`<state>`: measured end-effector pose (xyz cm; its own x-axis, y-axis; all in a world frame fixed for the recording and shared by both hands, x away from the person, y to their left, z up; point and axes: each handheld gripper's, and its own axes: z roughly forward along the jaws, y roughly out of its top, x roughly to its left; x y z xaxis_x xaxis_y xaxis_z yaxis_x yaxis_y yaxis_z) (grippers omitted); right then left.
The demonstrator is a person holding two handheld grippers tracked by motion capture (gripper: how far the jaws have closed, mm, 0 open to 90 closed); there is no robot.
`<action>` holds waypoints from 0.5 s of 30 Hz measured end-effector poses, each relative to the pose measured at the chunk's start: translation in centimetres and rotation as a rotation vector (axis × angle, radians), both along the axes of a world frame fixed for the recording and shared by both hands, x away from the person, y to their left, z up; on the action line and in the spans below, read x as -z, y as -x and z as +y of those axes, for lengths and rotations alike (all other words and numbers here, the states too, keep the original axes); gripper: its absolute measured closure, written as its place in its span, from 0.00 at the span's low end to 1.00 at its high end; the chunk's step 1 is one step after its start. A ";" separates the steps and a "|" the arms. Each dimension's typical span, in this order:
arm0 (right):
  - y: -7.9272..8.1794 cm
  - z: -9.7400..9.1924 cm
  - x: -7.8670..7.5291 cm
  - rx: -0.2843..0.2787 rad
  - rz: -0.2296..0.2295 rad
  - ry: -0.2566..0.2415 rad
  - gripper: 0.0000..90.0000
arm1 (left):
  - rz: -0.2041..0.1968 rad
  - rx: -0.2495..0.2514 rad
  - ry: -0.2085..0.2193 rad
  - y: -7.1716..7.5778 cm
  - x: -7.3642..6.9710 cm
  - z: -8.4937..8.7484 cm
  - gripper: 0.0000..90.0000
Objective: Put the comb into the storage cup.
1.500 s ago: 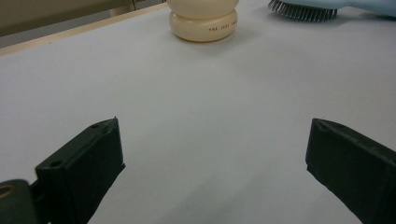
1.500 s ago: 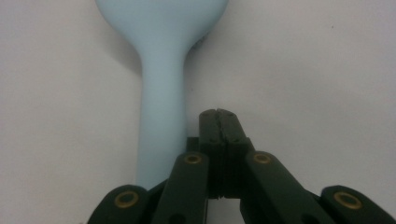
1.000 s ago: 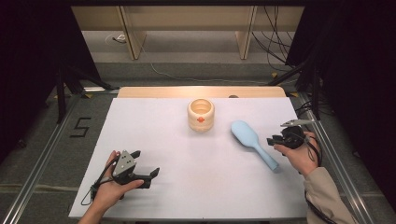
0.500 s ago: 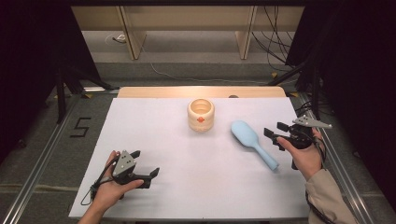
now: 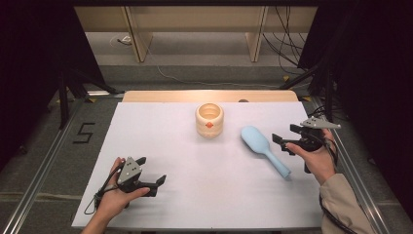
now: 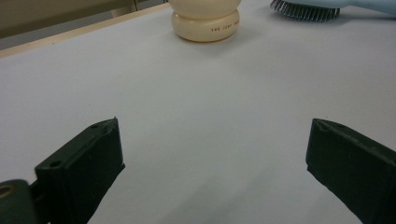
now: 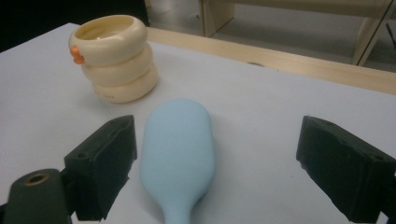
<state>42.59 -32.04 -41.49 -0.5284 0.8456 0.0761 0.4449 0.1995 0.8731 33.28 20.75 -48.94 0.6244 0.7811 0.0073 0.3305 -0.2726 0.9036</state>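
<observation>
R gripper has just been opening, jaws now spread wide w/ nothing between the pads, hovering just beside the light-blue hairbrush, which lies bristles-down on the white table, head toward the cream ringed cup and handle toward the person's R side; in the right gripper view the brush sits nearer the one jaw than the other. L gripper rests low at the near L of the table, jaws also wide apart and empty, well apart from brush & cup. Risk, as I judge it: closing off-centre like this could nudge or spin the smooth rounded back away instead of pinching it, and a push fwd may knock the brush into the cup nearby.
</observation>
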 end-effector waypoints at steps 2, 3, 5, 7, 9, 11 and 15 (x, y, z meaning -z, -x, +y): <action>-0.3 0.2 0.0 -0.011 0.031 0.020 0.14 | 0.001 0.002 -0.001 0.0 0.0 0.0 0.04; -0.5 0.3 0.0 -0.021 0.043 0.037 0.14 | 0.001 0.002 -0.001 0.0 0.0 0.0 0.04; -0.9 0.6 0.0 -0.042 0.082 0.072 0.15 | 0.000 0.002 -0.001 0.0 0.0 0.0 0.04; -1.4 1.1 0.1 -0.067 0.123 0.114 0.15 | -0.001 0.003 -0.002 0.0 0.0 0.0 0.04; -1.8 1.5 0.2 -0.093 0.161 0.157 0.16 | 0.000 0.003 -0.002 0.0 0.0 0.0 0.04; -2.1 1.9 0.2 -0.102 0.197 0.183 0.17 | 0.001 0.003 -0.001 -0.1 0.0 0.0 0.04; -3.1 2.9 0.9 -0.135 0.326 0.275 0.17 | 0.000 0.002 -0.001 0.0 0.0 0.0 0.04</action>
